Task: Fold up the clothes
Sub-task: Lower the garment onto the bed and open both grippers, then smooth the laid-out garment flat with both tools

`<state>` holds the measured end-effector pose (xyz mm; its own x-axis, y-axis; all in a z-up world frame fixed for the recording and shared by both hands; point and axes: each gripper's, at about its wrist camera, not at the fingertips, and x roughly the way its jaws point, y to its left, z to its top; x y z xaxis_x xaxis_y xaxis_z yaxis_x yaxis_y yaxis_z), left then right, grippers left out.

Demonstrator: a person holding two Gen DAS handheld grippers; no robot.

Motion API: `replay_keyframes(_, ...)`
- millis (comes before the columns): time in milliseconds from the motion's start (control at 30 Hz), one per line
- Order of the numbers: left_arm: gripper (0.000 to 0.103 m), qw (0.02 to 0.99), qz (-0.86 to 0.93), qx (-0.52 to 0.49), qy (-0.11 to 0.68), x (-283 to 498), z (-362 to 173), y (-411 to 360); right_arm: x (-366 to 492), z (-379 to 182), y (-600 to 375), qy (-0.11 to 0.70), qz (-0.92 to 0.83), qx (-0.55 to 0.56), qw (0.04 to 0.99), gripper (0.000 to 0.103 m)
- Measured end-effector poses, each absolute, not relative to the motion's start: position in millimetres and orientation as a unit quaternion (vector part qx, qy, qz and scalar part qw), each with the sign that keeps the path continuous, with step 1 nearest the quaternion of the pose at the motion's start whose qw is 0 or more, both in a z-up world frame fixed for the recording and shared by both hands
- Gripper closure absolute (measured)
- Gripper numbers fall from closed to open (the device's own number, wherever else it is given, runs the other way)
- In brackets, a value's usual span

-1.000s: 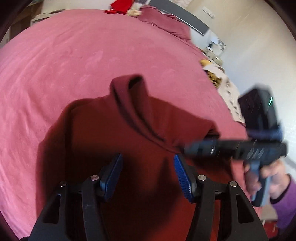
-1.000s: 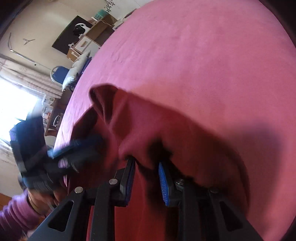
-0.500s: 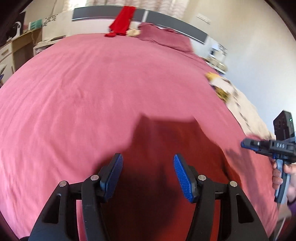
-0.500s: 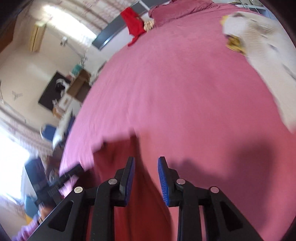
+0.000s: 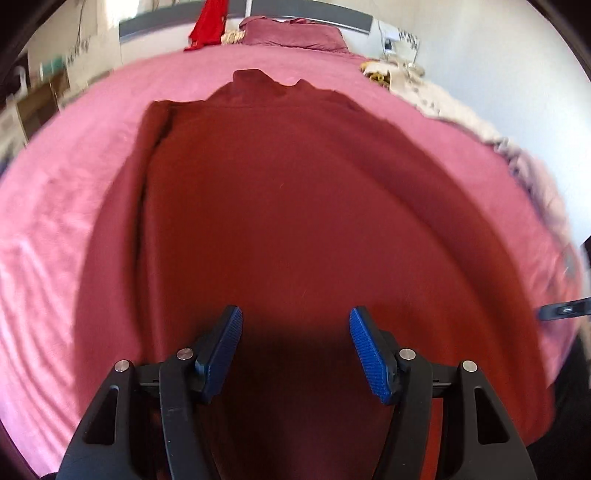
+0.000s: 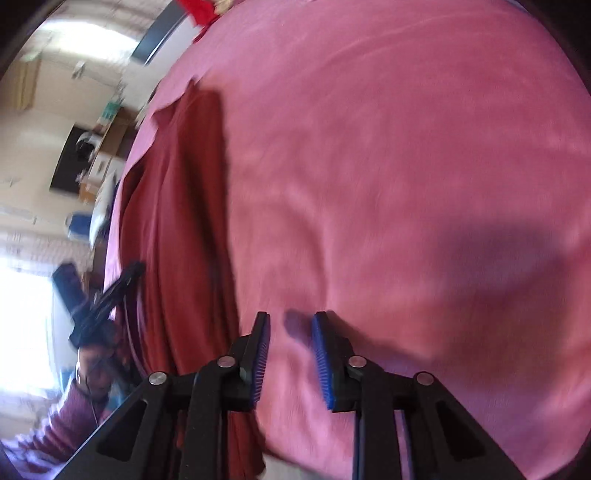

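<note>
A dark red garment (image 5: pixel 295 192) lies spread flat on the pink bedspread (image 5: pixel 55 221), collar toward the headboard. My left gripper (image 5: pixel 295 317) hovers over its near end, jaws wide and opening a little, nothing between the pads. In the right wrist view the garment (image 6: pixel 184 221) runs along the left. My right gripper (image 6: pixel 291 321) is beside it, over the bare bedspread (image 6: pixel 406 147); its jaws are closing with nothing between them. The left gripper (image 6: pixel 107 299) shows at the far left, held by a hand with a purple sleeve (image 6: pixel 55 424).
A red cloth (image 5: pixel 208 22) and a pillow (image 5: pixel 295 31) lie at the headboard. A pale patterned cloth (image 5: pixel 424 88) covers the bed's right edge. Desks and shelves (image 6: pixel 92 155) stand past the bed's left side by a bright window.
The right gripper let go of the bunched red fabric and swung right onto bare bedspread. The garment, lifted and crumpled before, now lies flat. The left gripper drew back toward its near end.
</note>
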<state>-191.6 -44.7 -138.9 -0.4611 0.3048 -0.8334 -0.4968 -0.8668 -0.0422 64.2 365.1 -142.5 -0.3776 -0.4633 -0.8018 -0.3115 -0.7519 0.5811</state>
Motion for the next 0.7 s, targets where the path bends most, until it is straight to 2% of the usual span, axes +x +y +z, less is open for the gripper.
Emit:
replay_keyframes(100, 0.040, 0.220, 0.851, -0.438, 0.189, -177, -141, -42, 65, -143, 343, -0.320, -0.743, 0.584, 0.069, 0.089)
replay_keyframes(367, 0.039, 0.235, 0.849, -0.423, 0.214, -158, -138, -79, 57, -149, 326, -0.331, -0.738, 0.576, 0.116, 0.088)
replay_keyframes(467, 0.038, 0.234, 0.854, -0.426, 0.183, -155, -141, -100, 64, -151, 328, -0.341, -0.740, 0.568, 0.120, 0.087)
replay_keyframes(500, 0.032, 0.230, 0.858, -0.431, 0.162, -157, -143, -106, 65, -152, 328, -0.346, -0.740, 0.564, 0.120, 0.087)
replay_keyframes(533, 0.019, 0.224, 0.861, -0.436, 0.136, -159, -145, -112, 65, -152, 329, -0.351, -0.741, 0.560, 0.120, 0.087)
replay_keyframes(600, 0.017, 0.212, 0.866, -0.445, 0.079, -164, -150, -126, 62, -149, 326, -0.349, -0.744, 0.560, 0.111, 0.103)
replay_keyframes(700, 0.017, 0.201, 0.872, -0.437, 0.090, -162, -150, -121, 55, -144, 319, -0.346, -0.750, 0.556, 0.088, 0.103)
